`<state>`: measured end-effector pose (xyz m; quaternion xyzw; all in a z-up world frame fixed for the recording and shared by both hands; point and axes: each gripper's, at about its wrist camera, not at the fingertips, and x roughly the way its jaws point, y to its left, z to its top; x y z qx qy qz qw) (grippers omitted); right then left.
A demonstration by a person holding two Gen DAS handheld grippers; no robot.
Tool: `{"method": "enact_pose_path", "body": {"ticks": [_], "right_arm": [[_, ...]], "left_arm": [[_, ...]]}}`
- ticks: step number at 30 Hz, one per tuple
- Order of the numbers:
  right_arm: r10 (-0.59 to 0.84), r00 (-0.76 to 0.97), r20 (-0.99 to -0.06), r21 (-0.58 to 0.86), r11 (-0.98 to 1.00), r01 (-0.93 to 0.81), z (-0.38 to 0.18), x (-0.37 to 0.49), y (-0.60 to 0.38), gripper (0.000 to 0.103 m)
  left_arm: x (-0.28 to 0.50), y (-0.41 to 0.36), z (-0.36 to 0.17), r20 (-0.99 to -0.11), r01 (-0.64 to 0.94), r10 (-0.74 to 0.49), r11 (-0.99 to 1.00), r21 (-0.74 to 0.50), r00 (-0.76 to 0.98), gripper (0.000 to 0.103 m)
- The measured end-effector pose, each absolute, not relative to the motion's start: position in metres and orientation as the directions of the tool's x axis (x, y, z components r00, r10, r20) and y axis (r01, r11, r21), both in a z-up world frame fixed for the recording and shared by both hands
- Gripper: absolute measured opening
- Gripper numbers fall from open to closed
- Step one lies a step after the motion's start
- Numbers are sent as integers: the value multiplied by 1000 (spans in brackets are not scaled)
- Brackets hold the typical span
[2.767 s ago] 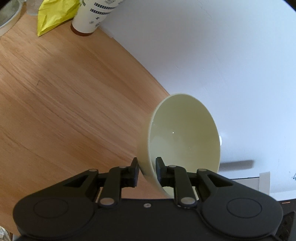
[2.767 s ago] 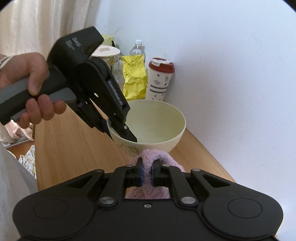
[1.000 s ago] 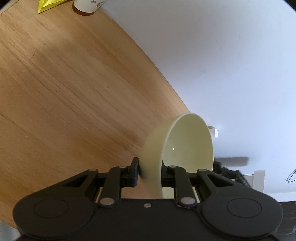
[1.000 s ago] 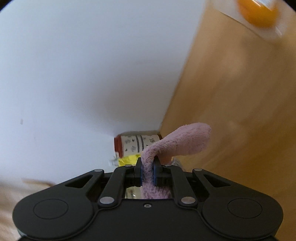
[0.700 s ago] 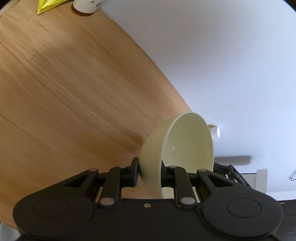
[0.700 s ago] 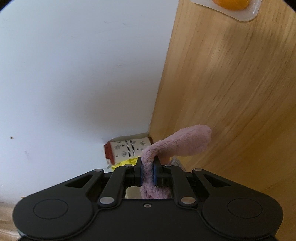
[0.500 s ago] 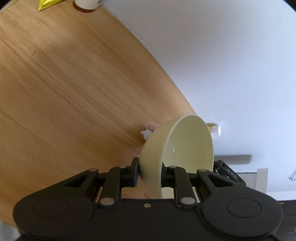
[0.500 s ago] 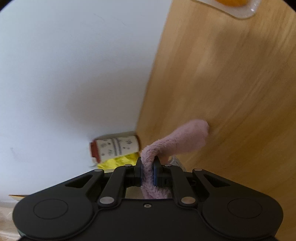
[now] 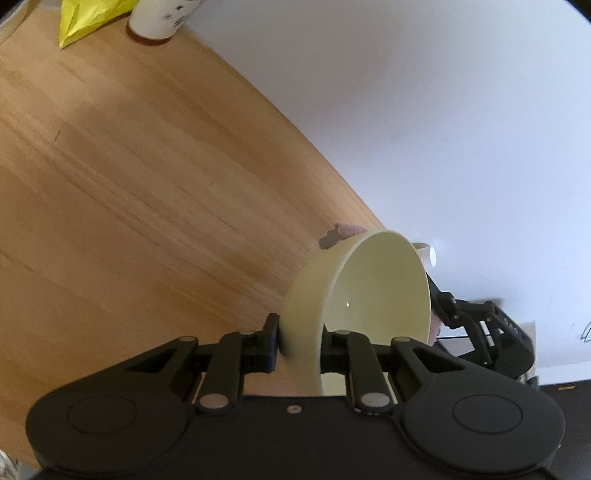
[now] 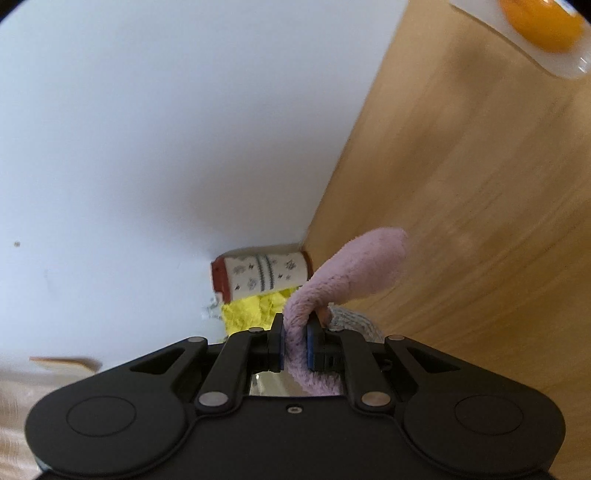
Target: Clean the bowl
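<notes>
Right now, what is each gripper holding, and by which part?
Left gripper: pale yellow round bowl, pinched by its rim wall. Right gripper: fluffy pink cloth, clamped mid-length.

Your pale bowl (image 9: 373,295) hid most of the pink cloth (image 9: 349,230) and the right hand-held gripper (image 9: 480,332) behind it. In the left wrist view the top edge cut off the patterned cup (image 9: 162,18) and yellow bag (image 9: 85,14). The right wrist view's corner clipped an orange item (image 10: 539,26) in a clear tray (image 10: 569,62).
</notes>
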<state>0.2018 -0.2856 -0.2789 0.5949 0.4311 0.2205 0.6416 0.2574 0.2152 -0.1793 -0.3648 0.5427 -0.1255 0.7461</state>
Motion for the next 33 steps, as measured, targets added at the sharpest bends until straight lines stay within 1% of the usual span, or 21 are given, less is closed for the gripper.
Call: {"method": "enact_pose_path", "body": {"ticks": [3,8,13,17,22,27,33], "right_arm": [[816,492,-303,951,225,213,-277,203,-289,13],[843,431,-322,943,248,219,-288,208,-287,14],[850,375,-370,922,287,260,-310,205,-278,14],[866,333,-374,917,291,274,-320,203,-269,15],[864,305,-400,912,343,223,-310,206,-263,15],[854,287,-433,901,398,174,-295,210,-259,15],[859,280,-428,903,418,99,-273,212,-258,15]], "left_arm": [[257,211,-178,-725,-166,-588,724,-669,358,16],[256,213,-182,-733,-164,-585,731,-662,346,16],[259,209,-179,-738,-156,-586,738,-657,334,16],[263,207,-180,-766,-157,-562,765,-625,312,16],[263,204,-184,-774,-184,-558,763,-620,298,16],[268,201,-190,-787,-179,-549,776,-605,281,16],[270,200,-194,-789,-174,-547,779,-602,281,17]]}}
